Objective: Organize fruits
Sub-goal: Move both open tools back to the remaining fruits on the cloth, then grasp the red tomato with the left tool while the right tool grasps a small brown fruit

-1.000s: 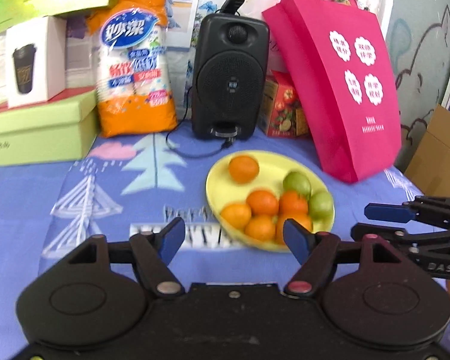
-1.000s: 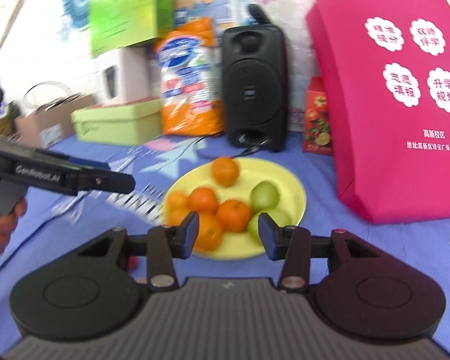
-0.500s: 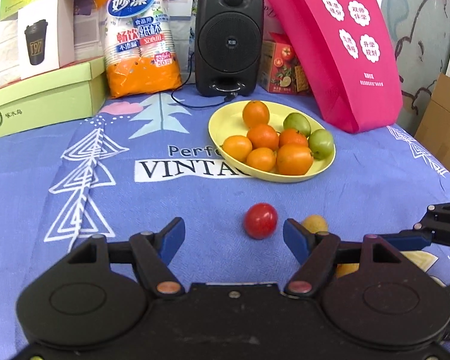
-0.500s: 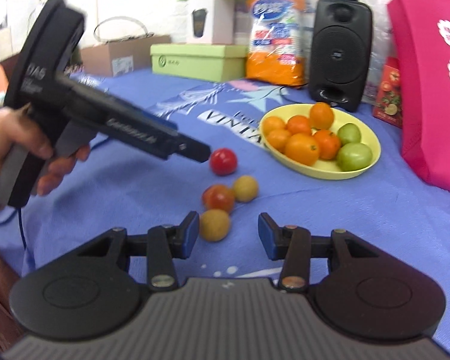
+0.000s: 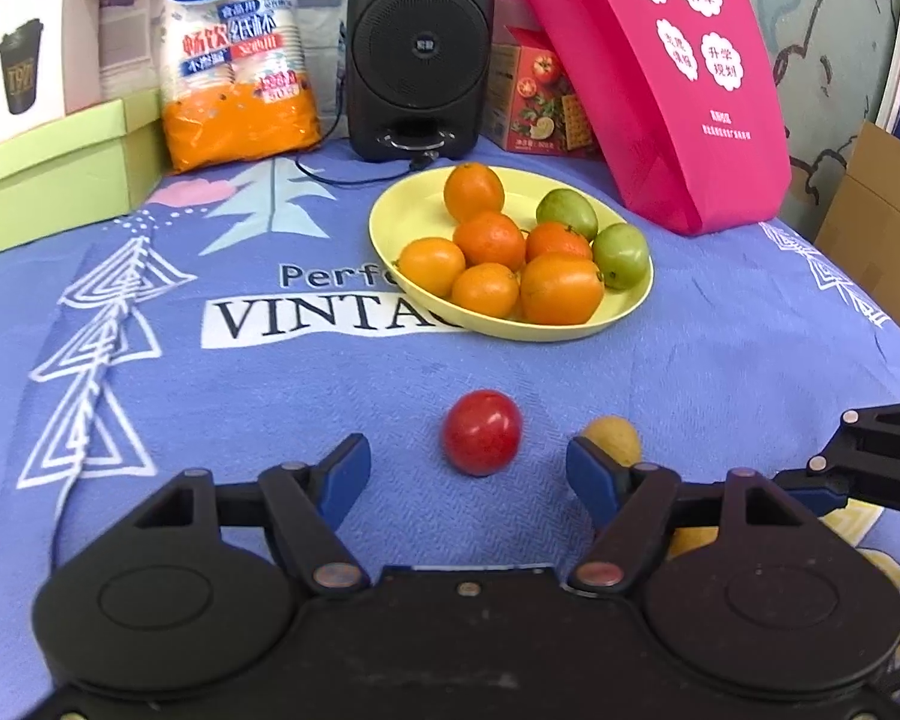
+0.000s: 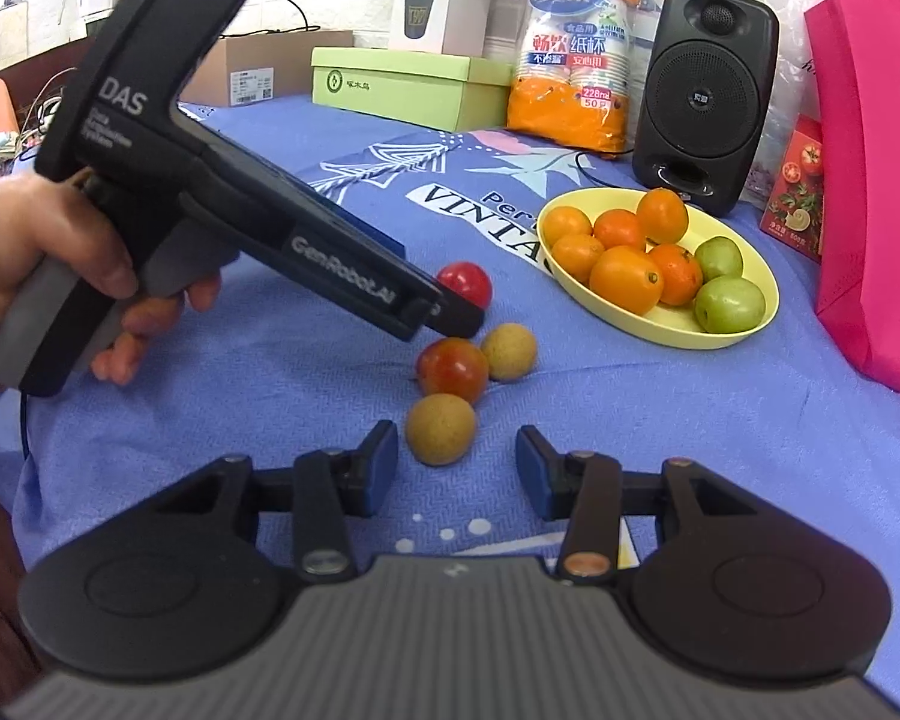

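The left gripper (image 5: 468, 471), jaws apart and empty, is lining up on the round red tomato (image 5: 482, 432) lying loose on the blue printed cloth (image 5: 270, 420), while the empty, open right gripper (image 6: 457, 468) is facing a tan round fruit (image 6: 441, 429), presumably for the shallow yellow plate (image 6: 660, 324)

The left claw (image 5: 468, 471) is angling downward with its jaws standing wide apart and nothing between them. A bare hand (image 6: 42, 252) is gripping its handle. The right claw (image 6: 457, 461) is also tilting down, jaws parted more narrowly and empty.
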Demonstrator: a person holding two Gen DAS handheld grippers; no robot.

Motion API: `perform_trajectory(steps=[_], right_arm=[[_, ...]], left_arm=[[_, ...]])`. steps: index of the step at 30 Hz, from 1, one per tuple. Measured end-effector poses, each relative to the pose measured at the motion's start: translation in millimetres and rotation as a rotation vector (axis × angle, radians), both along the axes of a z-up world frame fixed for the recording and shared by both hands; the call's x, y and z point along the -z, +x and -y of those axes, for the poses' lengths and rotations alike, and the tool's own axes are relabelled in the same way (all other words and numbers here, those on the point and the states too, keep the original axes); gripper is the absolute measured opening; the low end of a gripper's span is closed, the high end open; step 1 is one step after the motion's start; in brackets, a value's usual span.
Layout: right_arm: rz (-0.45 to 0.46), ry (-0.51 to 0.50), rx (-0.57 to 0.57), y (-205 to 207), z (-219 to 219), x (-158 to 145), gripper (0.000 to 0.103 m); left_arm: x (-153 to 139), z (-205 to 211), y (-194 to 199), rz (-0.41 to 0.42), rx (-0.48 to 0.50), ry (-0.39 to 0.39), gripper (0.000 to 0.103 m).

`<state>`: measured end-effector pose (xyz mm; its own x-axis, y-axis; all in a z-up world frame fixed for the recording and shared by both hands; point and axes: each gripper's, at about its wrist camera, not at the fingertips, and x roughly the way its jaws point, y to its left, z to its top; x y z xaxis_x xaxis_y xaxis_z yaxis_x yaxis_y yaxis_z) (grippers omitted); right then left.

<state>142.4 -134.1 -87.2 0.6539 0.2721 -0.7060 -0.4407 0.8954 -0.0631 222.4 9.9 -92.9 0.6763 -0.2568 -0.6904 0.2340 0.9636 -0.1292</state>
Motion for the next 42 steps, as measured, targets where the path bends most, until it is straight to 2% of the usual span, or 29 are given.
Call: perform_trajectory(steps=[4,9,11,13,15,18,26,34,42], right_arm=[[0.004,0.008,0.001,1.4,-1.4,1.5,0.043],[0.016,0.016,-0.008,2.0,-1.6,3.2,0.04],[0.014,0.028,-0.012,2.6,-1.3,3.8,0.037],[0.017,0.033,-0.016,3.1,-1.5,4.2,0.033],[0.016,0.034,-0.024,3.8,-2.7,4.6,0.029],[0.018,0.033,-0.028,3.6,-3.8,4.7,0.028],[0.016,0.05,-0.022,3.8,-2.0,5.1,0.025],[0.018,0.049,-0.008,0.8,-2.8,4.2,0.025],[0.02,0.051,0.006,-3.6,-1.7,1.9,0.025]], left_arm=[[4.2,5.9,5.9,0.013,0.021,0.018,0.073],[7.0,-0.7,11.1,0.011,0.035,-0.039,0.069],[6.9,-4.7,11.9,0.009,0.031,-0.061,0.063],[6.3,-8.0,12.8,0.004,0.028,-0.086,0.048],[5.8,-8.7,13.2,-0.004,0.032,-0.11,0.043],[6.3,-7.6,12.1,-0.007,0.032,-0.121,0.04],[5.4,-5.0,9.7,-0.011,0.027,-0.101,0.035],[3.3,-8.9,6.3,-0.023,0.017,-0.115,0.029],[0.9,-9.8,-1.0,-0.023,0.017,-0.118,0.029]])
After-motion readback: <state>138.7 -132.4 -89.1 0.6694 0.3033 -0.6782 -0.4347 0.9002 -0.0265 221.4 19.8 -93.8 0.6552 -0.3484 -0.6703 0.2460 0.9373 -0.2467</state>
